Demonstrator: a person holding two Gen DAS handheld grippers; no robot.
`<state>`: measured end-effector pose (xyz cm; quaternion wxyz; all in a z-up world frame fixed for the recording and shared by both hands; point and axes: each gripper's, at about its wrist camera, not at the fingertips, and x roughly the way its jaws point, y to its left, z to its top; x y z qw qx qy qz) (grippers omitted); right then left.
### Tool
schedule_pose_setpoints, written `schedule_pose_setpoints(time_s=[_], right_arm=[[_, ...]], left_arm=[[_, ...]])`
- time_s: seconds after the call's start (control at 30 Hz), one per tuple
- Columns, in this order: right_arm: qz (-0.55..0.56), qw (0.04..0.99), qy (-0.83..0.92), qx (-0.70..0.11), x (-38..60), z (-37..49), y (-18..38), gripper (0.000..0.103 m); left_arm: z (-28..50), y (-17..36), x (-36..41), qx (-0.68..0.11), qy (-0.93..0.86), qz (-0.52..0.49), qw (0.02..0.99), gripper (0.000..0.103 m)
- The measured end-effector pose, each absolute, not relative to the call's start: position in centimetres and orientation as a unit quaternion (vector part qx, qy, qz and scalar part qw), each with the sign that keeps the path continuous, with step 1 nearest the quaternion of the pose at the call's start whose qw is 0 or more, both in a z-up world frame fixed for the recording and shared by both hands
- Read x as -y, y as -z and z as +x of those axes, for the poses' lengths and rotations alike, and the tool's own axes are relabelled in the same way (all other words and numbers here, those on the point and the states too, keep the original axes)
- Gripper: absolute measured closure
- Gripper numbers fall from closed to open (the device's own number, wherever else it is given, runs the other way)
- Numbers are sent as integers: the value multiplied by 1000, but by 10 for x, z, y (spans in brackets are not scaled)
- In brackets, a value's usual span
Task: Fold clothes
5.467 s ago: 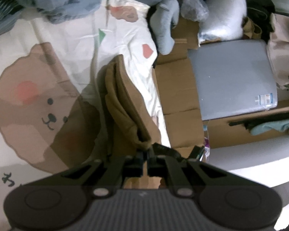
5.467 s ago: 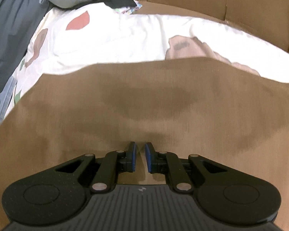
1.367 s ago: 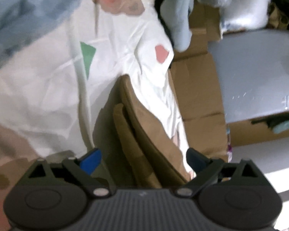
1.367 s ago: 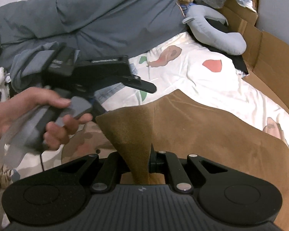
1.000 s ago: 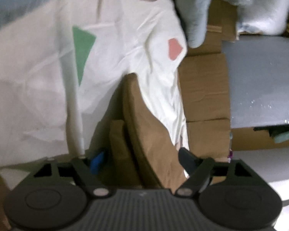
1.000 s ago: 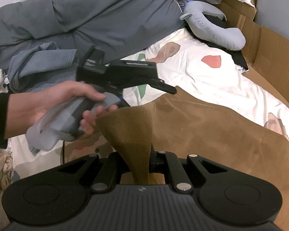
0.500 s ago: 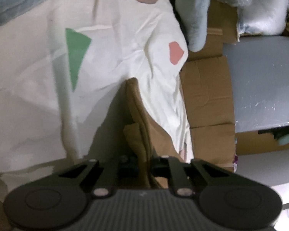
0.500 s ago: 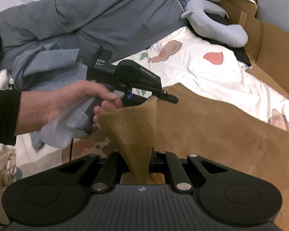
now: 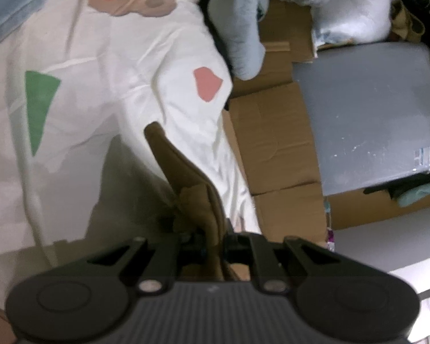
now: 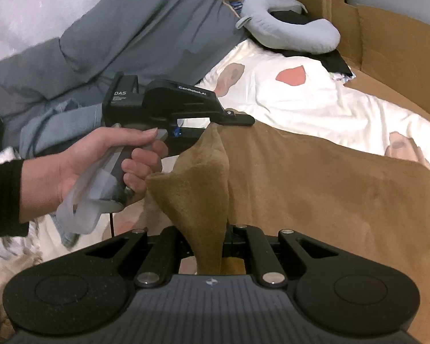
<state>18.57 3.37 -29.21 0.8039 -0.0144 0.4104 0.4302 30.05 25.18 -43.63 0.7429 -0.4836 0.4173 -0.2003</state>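
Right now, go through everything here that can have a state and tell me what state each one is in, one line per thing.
Left gripper: jaws shut on a bunched edge of the brown garment.
Right gripper: jaws shut on another edge of the same cloth.
Brown garment: partly lifted at both pinched edges, the rest spread on the bed sheet.
Bed sheet: spread out, wrinkled.
Cardboard: flattened beside the bed.
Grey neck pillow: lying on the bed.
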Motion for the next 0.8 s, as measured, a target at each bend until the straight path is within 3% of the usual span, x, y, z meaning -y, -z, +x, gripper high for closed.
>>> schedule_pose_setpoints(time_s=[0.8], right_arm=[[87,828,-401,-383,70,203,275,97]], left_arm=[[314,359,-150,-425,240,-424,763,93]])
